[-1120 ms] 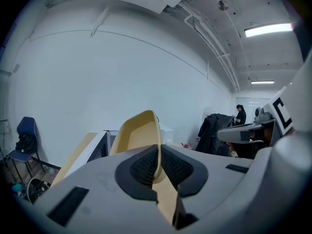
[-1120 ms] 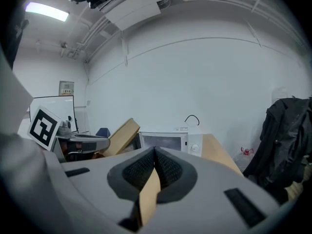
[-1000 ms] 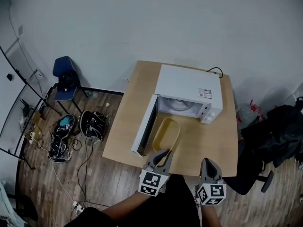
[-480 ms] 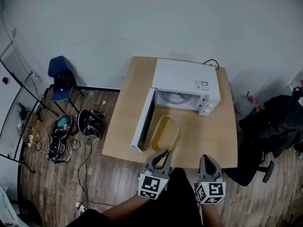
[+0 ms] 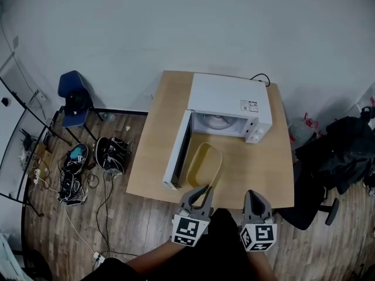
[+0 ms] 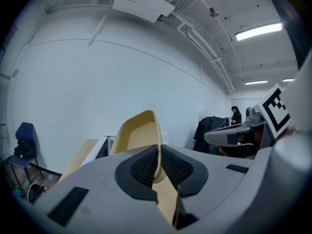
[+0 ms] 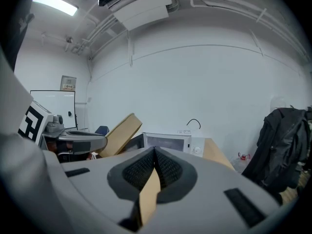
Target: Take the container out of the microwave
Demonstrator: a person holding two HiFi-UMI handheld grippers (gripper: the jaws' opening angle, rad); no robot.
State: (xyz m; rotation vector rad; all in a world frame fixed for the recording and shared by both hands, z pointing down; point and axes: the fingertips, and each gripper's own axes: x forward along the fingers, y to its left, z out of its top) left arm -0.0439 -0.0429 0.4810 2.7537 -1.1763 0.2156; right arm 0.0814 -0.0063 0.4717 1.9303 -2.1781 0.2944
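A: Pose of the tools?

B: Logged the left gripper low at the near edge of the pale wooden table, pointed away from the body toward the white box-shaped microwave. Saw the right gripper just beside it, level with it, aimed the same way, apart from everything on the table.

A: Grip on each?

B: Found the left jaws nearly together, with ribbed black pads pressed onto either face of the near rim of the yellow oval plastic container. Found the right jaws fully closed, pad against pad, with nothing between.

A: Placed the container where?

B: Outside the oven cavity, over the table directly in front of the opening, just beside the swung-open door. Could not tell whether resting or slightly lifted.

A: Counts?

B: Counted two grippers, one container, one microwave, one table. Noted one round glass turntable inside the cavity. Off the table, counted one blue chair by the wall at left and one black wheeled chair at right.
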